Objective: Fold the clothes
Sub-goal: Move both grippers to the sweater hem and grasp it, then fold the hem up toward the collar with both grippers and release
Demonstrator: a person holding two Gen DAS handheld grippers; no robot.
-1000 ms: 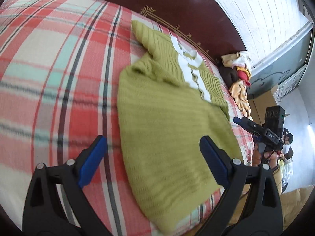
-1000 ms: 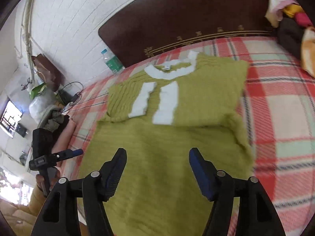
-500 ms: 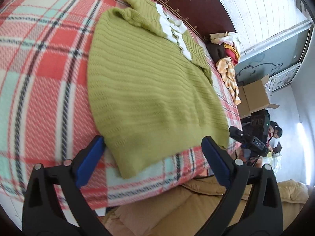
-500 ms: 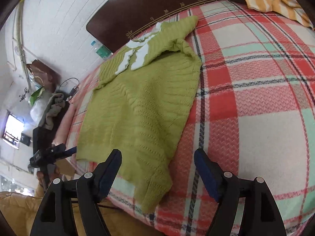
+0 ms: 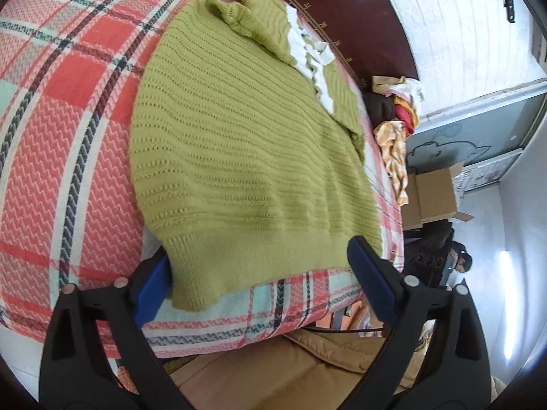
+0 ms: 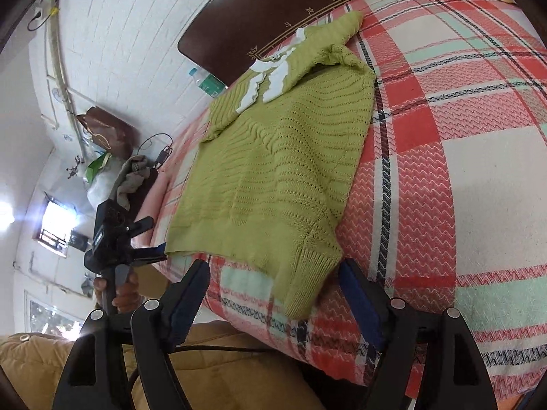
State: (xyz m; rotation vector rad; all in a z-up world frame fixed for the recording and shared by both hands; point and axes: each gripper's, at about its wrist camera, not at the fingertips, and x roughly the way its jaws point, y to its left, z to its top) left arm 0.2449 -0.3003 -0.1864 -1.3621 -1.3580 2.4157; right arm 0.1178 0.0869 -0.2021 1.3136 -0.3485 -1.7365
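Sweater (image 5: 246, 157) — soft, limp, light knit — lies flat on the bed (image 5: 68, 143), hem at 6 o'clock; best pinched at its hem corners, where left gripper (image 5: 263, 273) is closing, right gripper (image 6: 273, 294) gapes — neither clamped.

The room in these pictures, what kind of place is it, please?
Most likely a bedroom in a home. A green knitted sweater lies on a bed with a plaid cover and a dark wooden headboard. More clothes are piled at the bed's far corner, and a cardboard box stands beside it.
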